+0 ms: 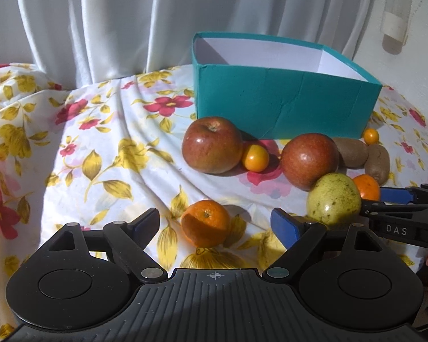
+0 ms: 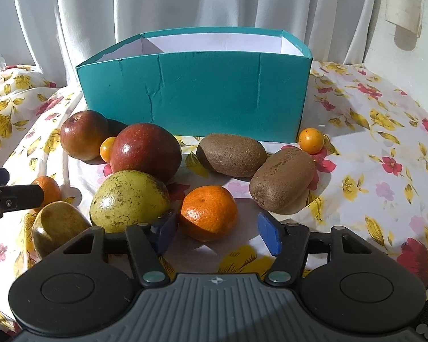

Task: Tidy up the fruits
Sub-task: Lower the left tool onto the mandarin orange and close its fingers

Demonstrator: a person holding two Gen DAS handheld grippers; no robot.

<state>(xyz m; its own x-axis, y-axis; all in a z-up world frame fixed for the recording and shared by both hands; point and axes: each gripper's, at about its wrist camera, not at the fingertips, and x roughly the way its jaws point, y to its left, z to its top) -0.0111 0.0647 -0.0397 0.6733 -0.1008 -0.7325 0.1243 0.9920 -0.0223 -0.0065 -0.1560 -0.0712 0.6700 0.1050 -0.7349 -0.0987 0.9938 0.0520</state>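
A teal box (image 1: 282,97) (image 2: 197,91) with a white inside stands at the back of the flowered cloth. In front lie two red apples (image 1: 212,145) (image 2: 145,151), pears (image 1: 333,199) (image 2: 128,202), two kiwis (image 2: 232,155) (image 2: 282,179), mandarins and small yellow-orange fruits (image 1: 255,158). My left gripper (image 1: 215,225) is open, a mandarin (image 1: 205,223) between its fingers, apart from them. My right gripper (image 2: 216,232) is open with another mandarin (image 2: 208,213) just ahead between its fingers.
The flowered cloth (image 1: 100,156) is wrinkled and rises at the left. White curtains (image 1: 114,14) hang behind the box. A second pear (image 2: 57,228) lies at the left of the right wrist view. The right gripper shows in the left wrist view (image 1: 399,208).
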